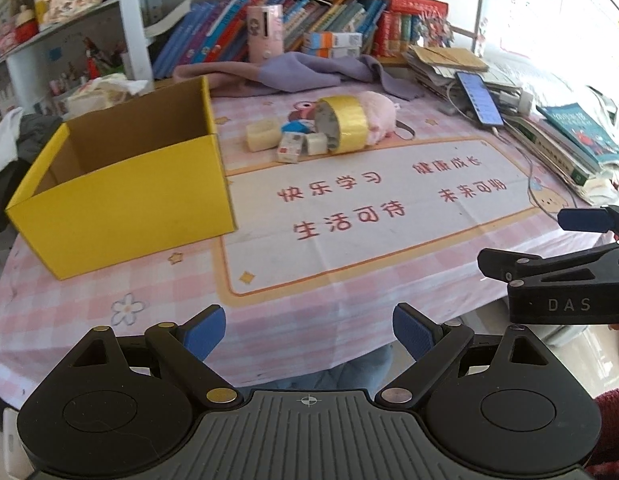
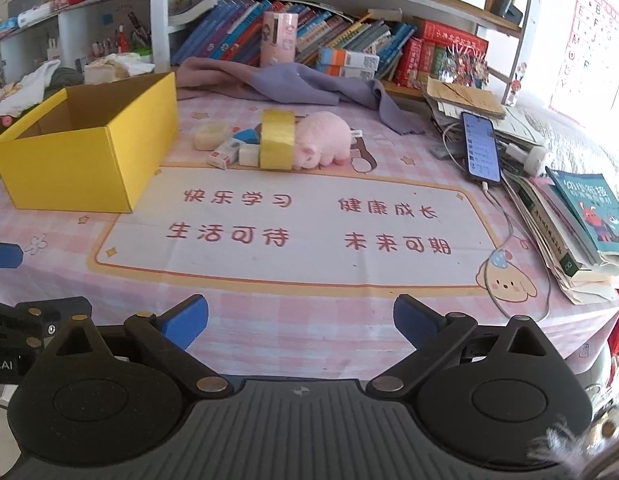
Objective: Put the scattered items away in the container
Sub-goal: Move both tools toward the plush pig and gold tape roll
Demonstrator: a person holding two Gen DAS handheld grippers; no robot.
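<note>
1. The left hand-held gripper (image 1: 309, 334) hangs over the near edge of the tabletop (image 1: 349, 312), its blue pads spread wide apart with nothing between them.
2. The right hand-held gripper (image 2: 301, 322) hangs beside it over the same edge, jaws also wide apart and empty; part of it shows at the right border of the left view.
3. Just ahead of both lies the pink checked cloth with a pale panel of red writing (image 2: 309, 220).
4. Ahead and to the left of the left hand-held gripper stands the yellow box (image 1: 125, 200), open at the top; nothing shows in the part of its inside that can be seen.
5. Well ahead, beyond the writing, the scattered things lie bunched together: a roll of yellow tape (image 2: 276, 140) standing on its edge, touching a pink plush toy (image 2: 323, 140) on its right.
6. To the left of the roll sit a pale round tape roll (image 2: 209, 135), a small white carton (image 2: 226, 153), a pale block (image 2: 249, 156) and something blue (image 2: 246, 135) behind them.
7. Further back lies a purple cloth (image 2: 293, 82), then a shelf of books (image 2: 349, 36).
8. Ahead and to the right of the right hand-held gripper, a phone (image 2: 480, 146) leans on a stack of books and papers.
</note>
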